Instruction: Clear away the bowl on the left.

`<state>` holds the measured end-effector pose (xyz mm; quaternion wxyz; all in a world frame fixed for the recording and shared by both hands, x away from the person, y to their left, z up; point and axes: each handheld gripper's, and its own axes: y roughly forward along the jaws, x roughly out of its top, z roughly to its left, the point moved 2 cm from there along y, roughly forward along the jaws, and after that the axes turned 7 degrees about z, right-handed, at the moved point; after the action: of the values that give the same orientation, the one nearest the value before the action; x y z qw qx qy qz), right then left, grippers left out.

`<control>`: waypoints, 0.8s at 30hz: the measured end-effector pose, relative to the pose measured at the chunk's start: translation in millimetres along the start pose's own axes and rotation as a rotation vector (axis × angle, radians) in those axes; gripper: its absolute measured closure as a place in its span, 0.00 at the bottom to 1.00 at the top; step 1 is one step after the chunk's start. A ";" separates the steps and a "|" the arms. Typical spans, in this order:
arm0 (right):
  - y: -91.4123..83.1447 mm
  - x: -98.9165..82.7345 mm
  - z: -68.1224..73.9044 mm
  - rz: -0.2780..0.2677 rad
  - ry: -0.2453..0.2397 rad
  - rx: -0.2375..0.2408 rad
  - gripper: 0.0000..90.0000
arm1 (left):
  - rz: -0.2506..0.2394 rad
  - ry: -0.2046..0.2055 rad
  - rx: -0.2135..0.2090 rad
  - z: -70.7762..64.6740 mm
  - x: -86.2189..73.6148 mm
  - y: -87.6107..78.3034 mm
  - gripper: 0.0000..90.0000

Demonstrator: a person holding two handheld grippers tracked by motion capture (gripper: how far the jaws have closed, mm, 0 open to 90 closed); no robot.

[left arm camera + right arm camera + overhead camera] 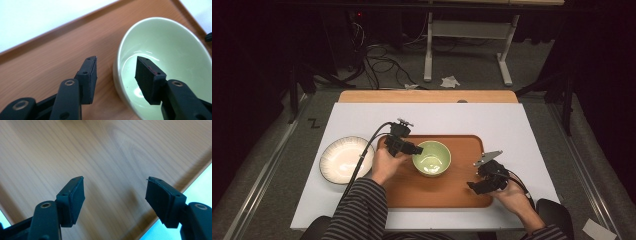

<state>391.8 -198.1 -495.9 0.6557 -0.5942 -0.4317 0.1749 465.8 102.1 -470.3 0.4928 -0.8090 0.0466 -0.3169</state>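
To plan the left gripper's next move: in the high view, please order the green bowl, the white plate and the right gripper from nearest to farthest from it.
1. green bowl, beside the left gripper, on the tray.
2. white plate, off the tray's left end.
3. right gripper, near the tray's right end.

**Bright table, dark room**

Overhead light is falling on the white table while the surroundings are sinking into near black. Glare is streaking the green bowl. The tray is blurring softly in the right gripper view.
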 end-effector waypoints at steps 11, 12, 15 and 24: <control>0.3 0.2 0.3 0.003 0.004 0.000 0.37 | -0.052 -0.011 0.016 13.3 -23.0 -38.3 0.55; 0.2 0.1 0.4 0.004 0.003 0.000 0.37 | -0.056 -0.011 0.020 14.0 -25.3 -41.1 0.55; 0.4 0.3 0.5 0.005 0.003 -0.001 0.37 | -0.057 -0.010 0.027 15.6 -31.9 -48.0 0.55; 0.6 0.3 0.3 0.005 0.004 0.000 0.37 | -0.050 -0.019 0.046 22.3 -54.8 -60.3 0.54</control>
<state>391.9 -197.6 -496.3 0.6562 -0.5958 -0.4287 0.1753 420.4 171.2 -453.0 0.5038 -0.8014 0.0145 -0.3221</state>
